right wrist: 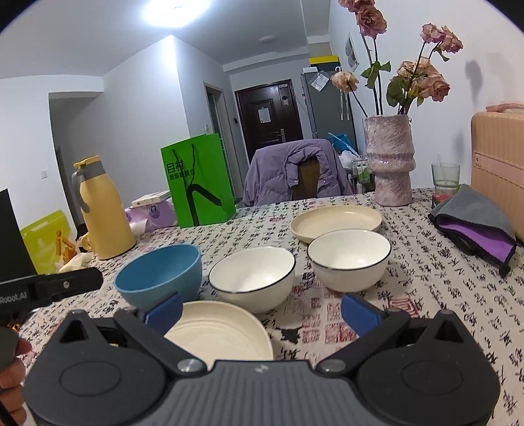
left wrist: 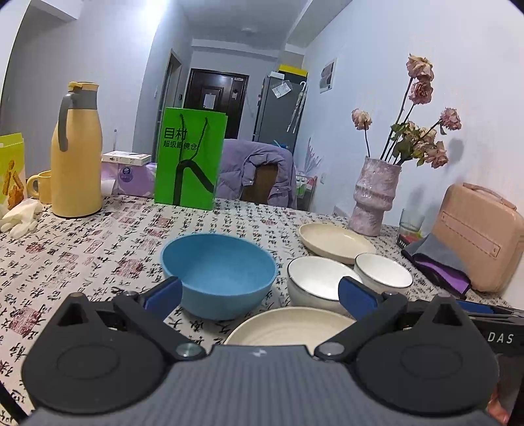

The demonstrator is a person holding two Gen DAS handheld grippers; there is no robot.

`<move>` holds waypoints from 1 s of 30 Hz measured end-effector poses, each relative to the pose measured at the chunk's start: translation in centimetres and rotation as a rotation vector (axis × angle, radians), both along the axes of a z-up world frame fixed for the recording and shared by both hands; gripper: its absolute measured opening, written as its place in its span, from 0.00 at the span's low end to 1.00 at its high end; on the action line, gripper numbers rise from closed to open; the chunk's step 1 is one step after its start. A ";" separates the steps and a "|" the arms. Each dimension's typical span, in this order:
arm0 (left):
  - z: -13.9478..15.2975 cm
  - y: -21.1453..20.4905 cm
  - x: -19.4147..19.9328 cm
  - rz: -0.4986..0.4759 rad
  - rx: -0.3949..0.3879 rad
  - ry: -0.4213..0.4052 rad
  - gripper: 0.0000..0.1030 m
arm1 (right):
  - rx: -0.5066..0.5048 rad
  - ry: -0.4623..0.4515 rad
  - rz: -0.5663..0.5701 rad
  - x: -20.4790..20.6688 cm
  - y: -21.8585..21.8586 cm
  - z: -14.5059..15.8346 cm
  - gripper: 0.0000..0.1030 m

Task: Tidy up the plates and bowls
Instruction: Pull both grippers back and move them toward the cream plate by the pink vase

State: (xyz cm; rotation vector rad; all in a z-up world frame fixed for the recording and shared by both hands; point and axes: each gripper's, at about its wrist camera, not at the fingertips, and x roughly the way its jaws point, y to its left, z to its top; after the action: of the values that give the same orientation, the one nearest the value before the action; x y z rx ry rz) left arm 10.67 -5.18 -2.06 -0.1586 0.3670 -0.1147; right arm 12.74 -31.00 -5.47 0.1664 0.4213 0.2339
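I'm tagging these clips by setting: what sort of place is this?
Most likely a home dining area: a table with a calligraphy-print tablecloth, a chair draped with a purple jacket, and a fridge by the entrance door.

blue bowl, cream plate, calligraphy-print tablecloth, green bag

We see pale grey-white walls, white ceiling with one bright ceiling light. Dark brown door at the far end of the hallway, grey fridge to its right. Table under a calligraphy-print tablecloth. Chair at the far side, draped with a purple jacket. Framed picture on right wall.
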 end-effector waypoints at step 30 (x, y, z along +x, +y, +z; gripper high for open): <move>4.8 -2.4 6.1 0.011 -0.086 -0.023 1.00 | -0.004 -0.015 0.040 8.4 -2.2 6.2 1.00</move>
State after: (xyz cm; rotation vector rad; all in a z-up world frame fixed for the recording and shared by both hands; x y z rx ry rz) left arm 16.75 -7.56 2.73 -0.2440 0.3385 -0.1212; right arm 21.15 -33.20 0.70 0.1520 0.4102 0.2736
